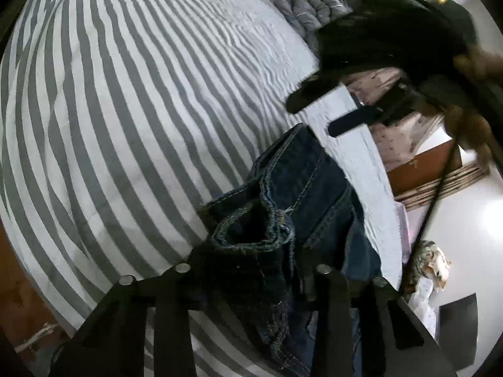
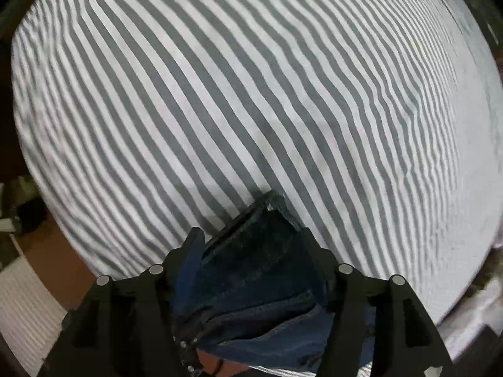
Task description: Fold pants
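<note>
The pants are dark blue jeans [image 1: 292, 194]. In the left wrist view my left gripper [image 1: 254, 251] is shut on a bunched hem and seam of the jeans, held above the striped bed [image 1: 125, 110]. My right gripper [image 1: 317, 113] shows at the upper right of that view, its black fingers apart over the bed edge. In the right wrist view my right gripper [image 2: 251, 235] has the jeans [image 2: 261, 276] wedged between its fingers, a flat corner of denim sticking forward over the bed [image 2: 251, 78].
The bed carries a grey-and-white striped cover. A folded grey quilt [image 1: 311, 3] lies at its far side. A wooden box [image 1: 421, 166] and crumpled cloth [image 1: 430, 267] stand on the white floor to the right. A person's dark clothing [image 1: 393, 25] fills the upper right.
</note>
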A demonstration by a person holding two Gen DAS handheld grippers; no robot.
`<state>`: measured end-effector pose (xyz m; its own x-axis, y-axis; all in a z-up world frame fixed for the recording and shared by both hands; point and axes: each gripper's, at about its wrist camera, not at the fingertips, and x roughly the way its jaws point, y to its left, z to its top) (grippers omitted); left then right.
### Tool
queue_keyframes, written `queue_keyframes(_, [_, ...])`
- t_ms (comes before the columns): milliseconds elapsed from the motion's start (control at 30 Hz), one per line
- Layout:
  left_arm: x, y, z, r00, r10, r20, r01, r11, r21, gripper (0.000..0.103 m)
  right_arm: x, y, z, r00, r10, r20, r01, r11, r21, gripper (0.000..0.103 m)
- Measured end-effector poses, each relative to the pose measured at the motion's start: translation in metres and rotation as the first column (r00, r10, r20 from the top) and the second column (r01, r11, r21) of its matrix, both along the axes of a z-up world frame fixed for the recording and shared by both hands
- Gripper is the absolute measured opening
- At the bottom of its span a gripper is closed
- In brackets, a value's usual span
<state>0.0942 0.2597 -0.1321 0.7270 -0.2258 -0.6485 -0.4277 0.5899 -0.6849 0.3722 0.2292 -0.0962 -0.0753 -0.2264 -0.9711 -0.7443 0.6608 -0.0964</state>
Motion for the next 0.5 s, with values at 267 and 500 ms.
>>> queue_keyframes(267, [0.003, -0.034, 0.038, 0.993, -0.076, 0.085, 0.053, 0.966, 0.252, 0.031, -0.038, 0.033, -0.038, 0.982, 0.182, 0.048, -0.161, 0.944, -0.287, 0.057])
queue_keyframes(500, [0.002, -0.071, 0.064, 0.980, -0.146, 0.138, 0.077, 0.908, 0.411, 0.031, -0.068, 0.033, -0.057, 0.955, 0.288, 0.076, -0.237, 0.889, -0.393, 0.064])
